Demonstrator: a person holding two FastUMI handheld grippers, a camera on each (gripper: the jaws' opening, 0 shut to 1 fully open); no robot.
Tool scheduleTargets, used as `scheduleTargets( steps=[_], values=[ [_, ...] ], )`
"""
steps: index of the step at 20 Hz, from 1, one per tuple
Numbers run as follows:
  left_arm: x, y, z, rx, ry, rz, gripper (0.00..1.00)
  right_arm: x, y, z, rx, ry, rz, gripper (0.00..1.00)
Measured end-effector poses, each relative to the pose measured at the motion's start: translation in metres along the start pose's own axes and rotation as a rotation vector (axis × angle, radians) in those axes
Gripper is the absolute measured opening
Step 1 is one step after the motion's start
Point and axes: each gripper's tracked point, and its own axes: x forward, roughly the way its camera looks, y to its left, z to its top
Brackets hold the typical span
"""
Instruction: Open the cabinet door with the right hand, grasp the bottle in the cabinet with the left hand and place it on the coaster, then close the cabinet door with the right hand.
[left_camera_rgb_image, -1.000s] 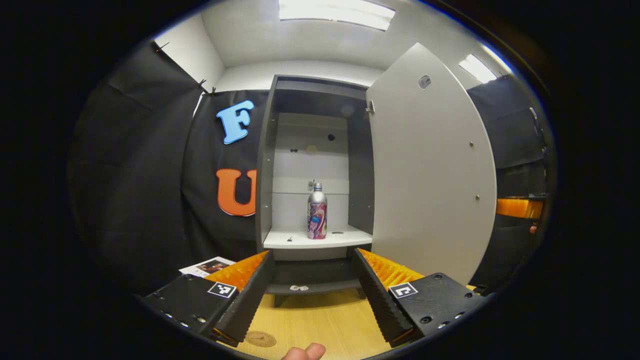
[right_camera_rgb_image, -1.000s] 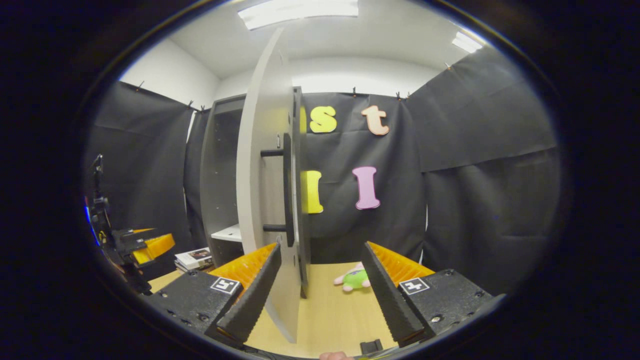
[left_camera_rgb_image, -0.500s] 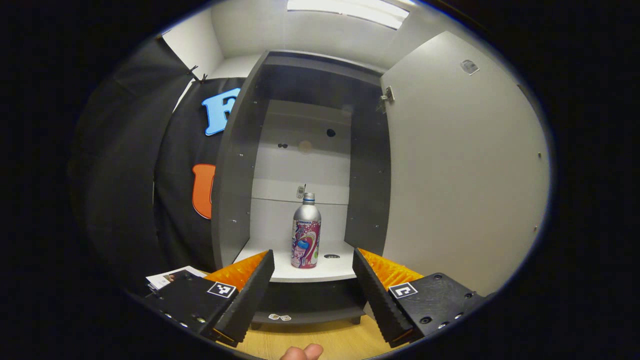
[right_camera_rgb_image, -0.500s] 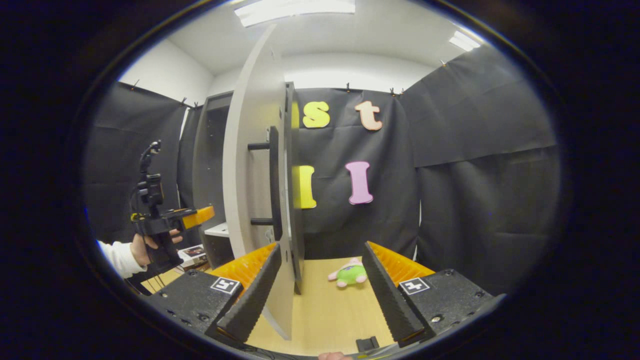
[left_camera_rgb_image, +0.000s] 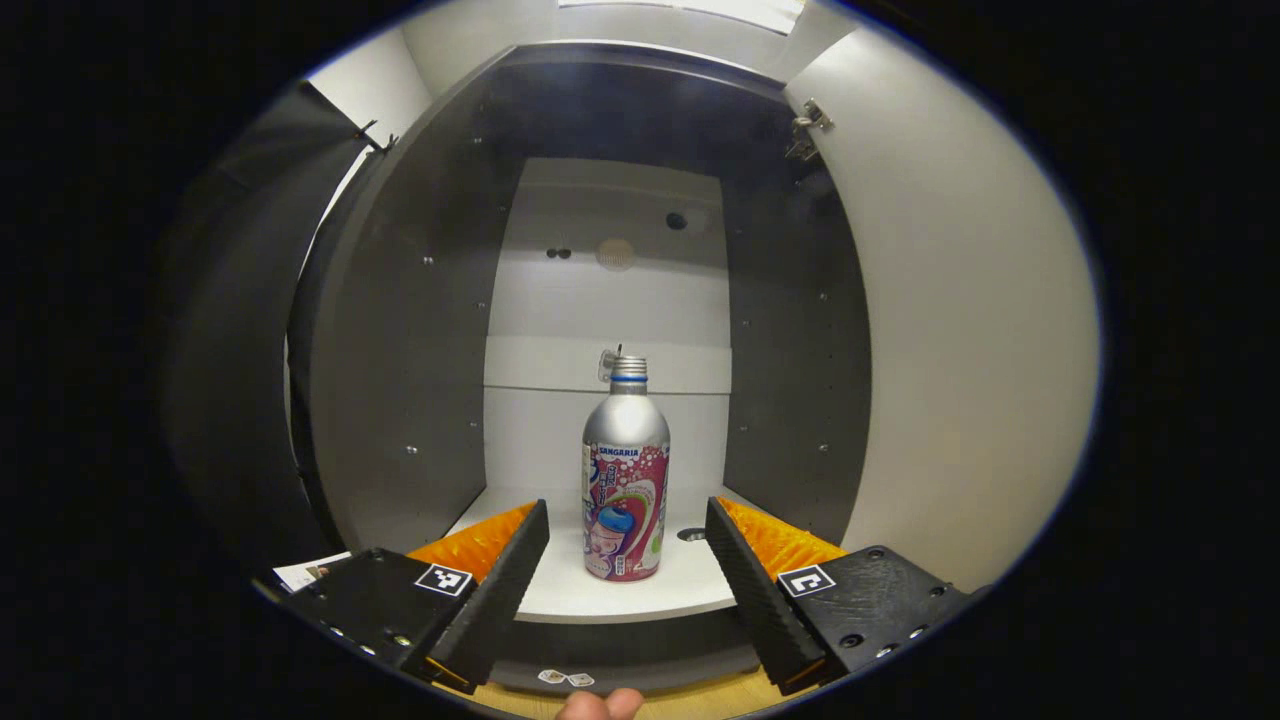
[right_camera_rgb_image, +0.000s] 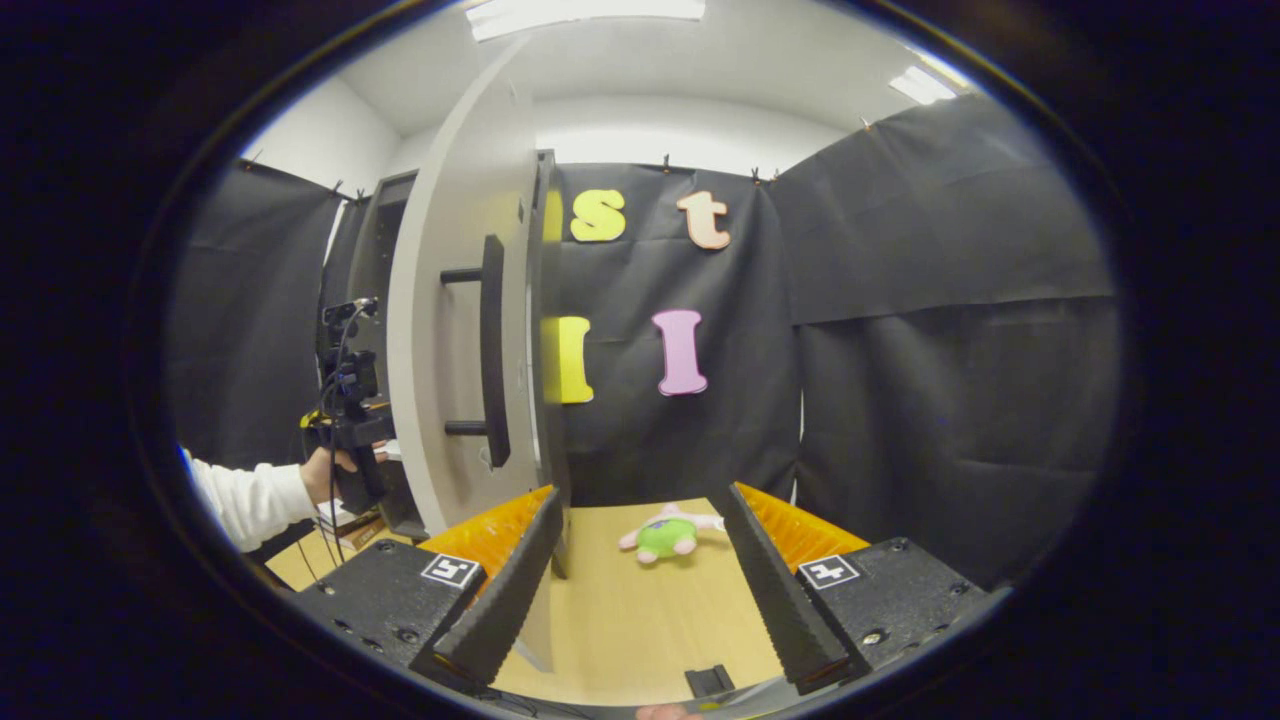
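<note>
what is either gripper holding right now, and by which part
Nothing. The left gripper is open, the bottle standing untouched beyond its fingers; the right gripper is open too.

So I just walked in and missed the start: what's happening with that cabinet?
A person works two handheld grippers. The cabinet door stands open. The left gripper is open, reaching toward the bottle, which stands upright on the shelf, not yet gripped. The right gripper is open beside the door's edge, holding nothing. A plush toy lies on the table.
</note>
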Motion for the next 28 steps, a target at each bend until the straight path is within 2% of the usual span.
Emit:
scheduleTargets(
  steps=[3,8,15,17,21,22,25,26,27,28],
  values=[
    [0.025,0.009,-0.013,0.003,0.031,0.047,0.95,0.001,-0.006,-0.002,-0.02,0.006,-0.026,1.0],
    [0.05,0.006,-0.022,-0.025,0.034,0.03,0.95,-0.001,-0.013,-0.009,-0.023,0.041,-0.059,1.0],
    [0.069,0.007,-0.019,-0.041,0.024,0.04,0.95,0.0,-0.008,-0.01,-0.016,0.046,-0.045,1.0],
    [0.071,0.004,-0.014,-0.048,0.007,0.023,0.94,0.0,-0.009,-0.012,-0.021,0.053,-0.048,1.0],
    [0.069,0.003,-0.01,-0.039,0.0,0.02,0.87,-0.001,-0.007,-0.013,-0.012,0.061,-0.042,1.0],
    [0.072,0.004,-0.011,-0.037,0.005,0.022,0.8,-0.001,-0.007,-0.013,-0.011,0.06,-0.043,1.0],
    [0.068,0.002,-0.009,-0.056,0.01,-0.005,0.77,-0.001,-0.004,-0.013,0.002,0.061,-0.035,1.0],
    [0.063,0.004,-0.007,-0.056,0.005,-0.004,0.67,0.0,-0.002,-0.011,0.008,0.057,-0.028,1.0],
    [0.056,0.005,-0.002,-0.055,-0.008,-0.004,0.76,0.001,0.001,-0.011,0.012,0.051,-0.019,1.0],
    [0.048,0.004,0.004,-0.054,-0.024,-0.006,0.76,0.002,0.003,-0.009,0.01,0.046,-0.013,1.0]
  ],
)
